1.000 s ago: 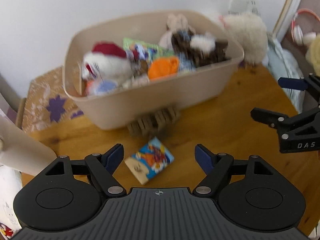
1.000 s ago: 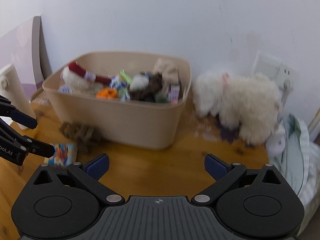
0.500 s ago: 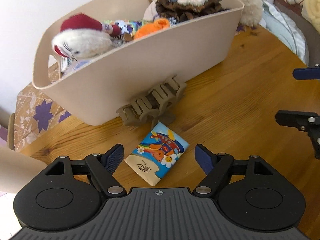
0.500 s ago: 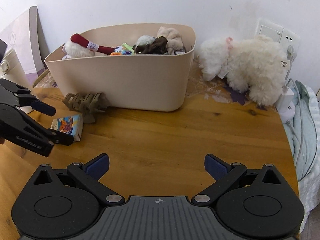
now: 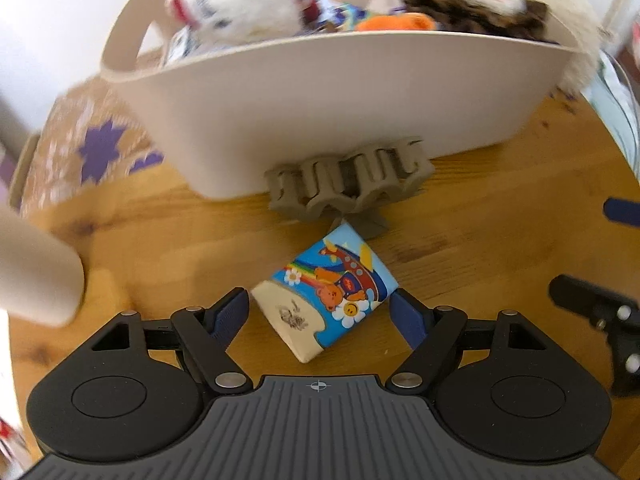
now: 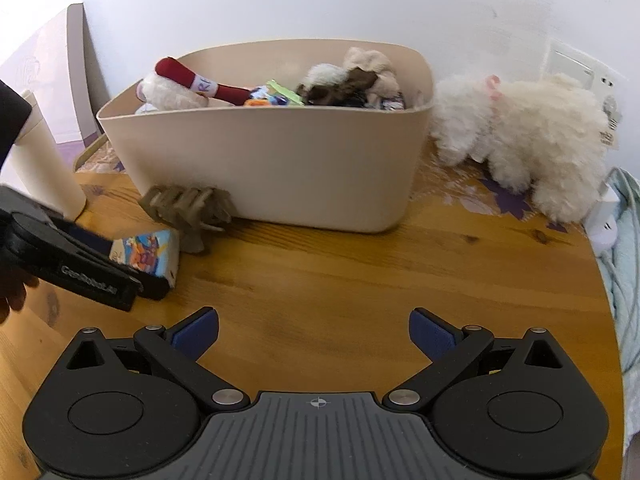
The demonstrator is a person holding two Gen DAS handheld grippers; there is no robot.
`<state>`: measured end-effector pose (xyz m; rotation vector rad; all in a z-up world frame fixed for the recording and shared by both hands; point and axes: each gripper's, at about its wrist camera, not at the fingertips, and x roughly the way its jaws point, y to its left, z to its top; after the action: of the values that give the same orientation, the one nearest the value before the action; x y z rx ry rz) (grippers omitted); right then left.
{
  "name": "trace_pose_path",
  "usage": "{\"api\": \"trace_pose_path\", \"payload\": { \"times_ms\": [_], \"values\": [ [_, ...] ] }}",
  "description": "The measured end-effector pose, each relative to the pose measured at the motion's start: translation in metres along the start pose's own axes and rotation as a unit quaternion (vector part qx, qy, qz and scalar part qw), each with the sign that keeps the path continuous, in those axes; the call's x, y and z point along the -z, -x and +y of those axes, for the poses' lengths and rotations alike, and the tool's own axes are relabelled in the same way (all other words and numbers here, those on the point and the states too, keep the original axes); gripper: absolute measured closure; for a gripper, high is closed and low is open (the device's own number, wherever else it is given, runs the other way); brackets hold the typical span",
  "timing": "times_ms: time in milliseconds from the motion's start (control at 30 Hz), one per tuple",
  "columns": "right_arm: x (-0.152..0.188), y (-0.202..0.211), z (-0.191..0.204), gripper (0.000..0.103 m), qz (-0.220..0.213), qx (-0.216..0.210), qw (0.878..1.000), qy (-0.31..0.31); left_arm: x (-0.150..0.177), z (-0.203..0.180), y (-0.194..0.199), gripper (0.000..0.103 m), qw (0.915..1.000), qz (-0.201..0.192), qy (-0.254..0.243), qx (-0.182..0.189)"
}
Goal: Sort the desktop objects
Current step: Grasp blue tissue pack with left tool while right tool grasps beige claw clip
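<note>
Now the left tool [image 5: 320, 312], released, is straddling the tissue pack [image 5: 326, 294]; lying skewed, it is risking slipping. Right tool [image 6: 314, 334] is idling, released.

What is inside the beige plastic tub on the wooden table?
The beige plastic tub holds a white plush with a red hat, a brown furry toy and an orange item. Its wall hides anything lower down.

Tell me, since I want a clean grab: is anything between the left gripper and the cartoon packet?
Nothing visible: the left gripper is open around the cartoon packet. The hair claw lies beyond it, against the bin.
</note>
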<state>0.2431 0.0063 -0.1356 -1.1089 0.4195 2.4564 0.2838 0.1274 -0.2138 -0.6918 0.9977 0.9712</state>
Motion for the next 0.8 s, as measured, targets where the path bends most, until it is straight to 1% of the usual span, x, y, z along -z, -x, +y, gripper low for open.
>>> {"api": "trace_pose_path", "payload": {
  "times_ms": [100,200,300,400,533,633,733,800],
  "values": [
    [-0.011,-0.006,0.007,0.0,-0.006,-0.014,1.0,-0.005,0.0,0.007,-0.003,0.024,0.9994,0.011,0.032,-0.004],
    [-0.025,-0.012,0.013,0.0,-0.016,-0.038,0.999,-0.021,0.002,0.01,-0.003,0.024,0.9997,0.009,0.023,-0.006],
    [-0.038,-0.021,0.025,0.0,-0.018,-0.059,0.997,-0.038,0.002,0.017,-0.002,0.024,0.9997,0.009,0.021,0.001],
    [-0.048,-0.031,0.042,0.0,-0.017,-0.073,0.997,-0.035,0.005,0.025,-0.002,0.023,0.9996,0.01,0.021,-0.015],
    [-0.055,-0.045,0.065,0.0,-0.011,-0.077,0.997,-0.01,0.01,0.045,0.0,0.023,0.9989,0.006,0.039,-0.023],
    [-0.059,-0.057,0.077,0.0,-0.004,-0.075,0.997,-0.01,0.01,0.06,0.0,0.023,0.9986,0.005,0.044,-0.029],
    [-0.062,-0.069,0.086,0.0,0.01,-0.066,0.998,-0.009,0.009,0.072,0.001,0.023,0.9975,0.006,0.061,-0.036],
    [-0.063,-0.076,0.091,0.0,0.014,-0.06,0.998,-0.002,0.008,0.077,0.001,0.023,0.9975,0.007,0.062,-0.033]
  ]
}}
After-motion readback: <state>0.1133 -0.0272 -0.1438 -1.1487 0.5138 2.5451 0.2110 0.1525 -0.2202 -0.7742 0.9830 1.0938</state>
